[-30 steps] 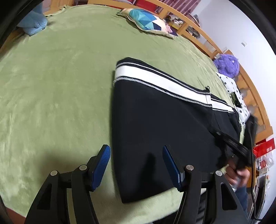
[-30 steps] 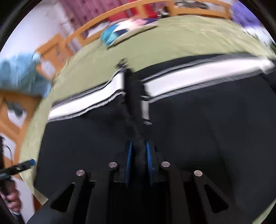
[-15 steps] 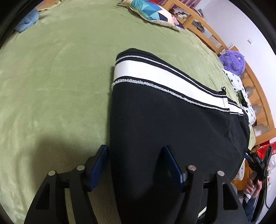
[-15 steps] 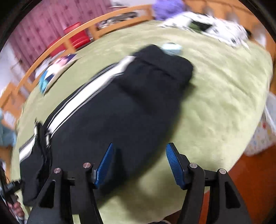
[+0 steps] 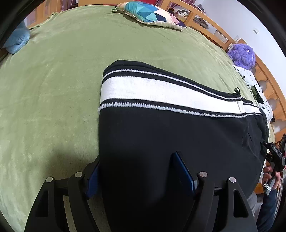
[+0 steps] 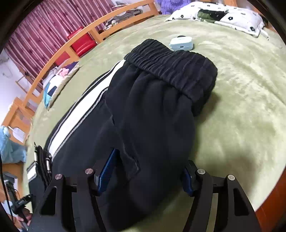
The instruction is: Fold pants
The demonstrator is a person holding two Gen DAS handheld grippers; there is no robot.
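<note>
The black track pants with the white side stripe lie flat on the green bed blanket, seemingly folded leg over leg already; the lengthwise folds remain. The left tongs have just been opening and straddle the hem end, pads not pressing. The right tongs stand wide over the waistband half, gripping nothing.

**A bedroom in a home**

A wide bed under a green fleece blanket fills both views, ringed by a light wooden frame. A patterned pillow lies at its far edge, a purple plush toy at far right. Dark red curtains hang behind the frame.
</note>
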